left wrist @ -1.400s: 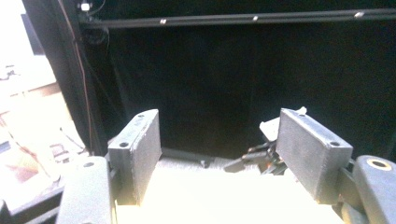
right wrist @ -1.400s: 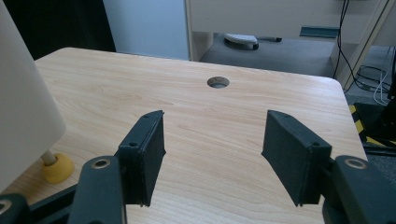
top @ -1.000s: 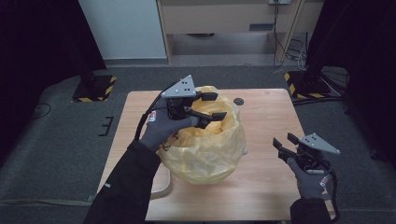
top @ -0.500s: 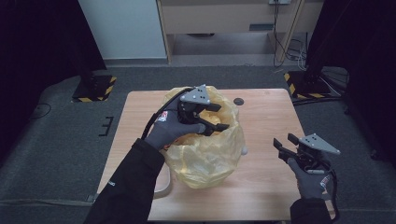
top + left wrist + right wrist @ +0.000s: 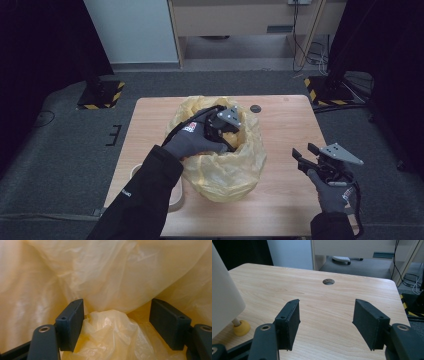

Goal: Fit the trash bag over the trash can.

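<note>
- Round beige container (image 5: 176, 192) sat near the table's (image 5: 285, 125) front-left corner, half hidden by the sleeve; what it was, couldn't tell.
- Yellow plastic bag (image 5: 235, 170) sat left of table centre, puffed up, mouth open upward, lining or covering something bulky underneath; the object itself was hidden.
- Left gripper (image 5: 223, 131) was pushed down into the bag's mouth; in the left gripper view its jaws stood wide, a bunched fold of bag film (image 5: 112, 335) between them, touching the left pad (image 5: 71, 323) but not pinched.
- Progress judged: bag already draped and opened, film being tucked inside; a firm grab on the fold was not yet made, the rim looked loose and uneven.
- Small round hole (image 5: 256, 108) in the tabletop lay near the back edge, just behind and right of the bag.
- Right gripper (image 5: 306, 154) hovered near the front-right corner, well apart from the bag, jaws wide, nothing between them.
- Writing: a red-white patch on the left glove (image 5: 190, 127) and a small white mark on the sleeve cuff, both too small to read.
</note>
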`<state>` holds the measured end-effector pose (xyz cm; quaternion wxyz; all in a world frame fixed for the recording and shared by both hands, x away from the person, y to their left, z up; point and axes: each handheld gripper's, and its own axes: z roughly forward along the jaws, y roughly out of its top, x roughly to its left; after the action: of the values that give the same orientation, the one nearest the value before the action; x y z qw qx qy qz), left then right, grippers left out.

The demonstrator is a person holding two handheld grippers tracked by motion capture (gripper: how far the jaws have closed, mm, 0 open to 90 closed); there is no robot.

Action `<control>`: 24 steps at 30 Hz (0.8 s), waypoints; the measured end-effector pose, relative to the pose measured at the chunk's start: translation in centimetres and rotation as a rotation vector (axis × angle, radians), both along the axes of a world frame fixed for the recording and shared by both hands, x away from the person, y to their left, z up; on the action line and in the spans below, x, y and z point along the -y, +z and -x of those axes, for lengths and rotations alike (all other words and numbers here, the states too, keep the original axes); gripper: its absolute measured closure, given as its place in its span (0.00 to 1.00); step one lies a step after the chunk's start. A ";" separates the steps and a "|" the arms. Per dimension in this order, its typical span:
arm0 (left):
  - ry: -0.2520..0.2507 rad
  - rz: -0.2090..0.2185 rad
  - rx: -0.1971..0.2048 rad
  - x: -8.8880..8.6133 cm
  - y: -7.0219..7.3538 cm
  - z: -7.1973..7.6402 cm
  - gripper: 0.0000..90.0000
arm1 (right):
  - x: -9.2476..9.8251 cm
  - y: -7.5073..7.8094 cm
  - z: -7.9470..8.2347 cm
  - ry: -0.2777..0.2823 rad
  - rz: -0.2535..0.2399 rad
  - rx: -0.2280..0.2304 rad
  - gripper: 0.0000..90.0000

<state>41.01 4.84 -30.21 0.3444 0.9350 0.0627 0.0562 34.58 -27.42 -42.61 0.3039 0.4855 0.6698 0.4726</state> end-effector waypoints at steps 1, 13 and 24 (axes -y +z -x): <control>0.001 -0.007 0.007 0.0 0.0 0.0 0.31 | 0.0 0.0 0.0 0.000 0.002 0.000 0.42; 0.061 0.235 0.061 -2.1 2.3 -0.1 0.28 | 0.1 0.1 0.1 -0.005 -0.007 0.007 0.42; 0.080 0.448 0.107 -3.8 4.2 0.1 0.28 | 0.2 0.1 0.1 -0.004 -0.003 0.007 0.42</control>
<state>40.92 8.63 -26.05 0.5438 0.8276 0.0923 0.1040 34.51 -27.59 -42.49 0.3064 0.4857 0.6669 0.4748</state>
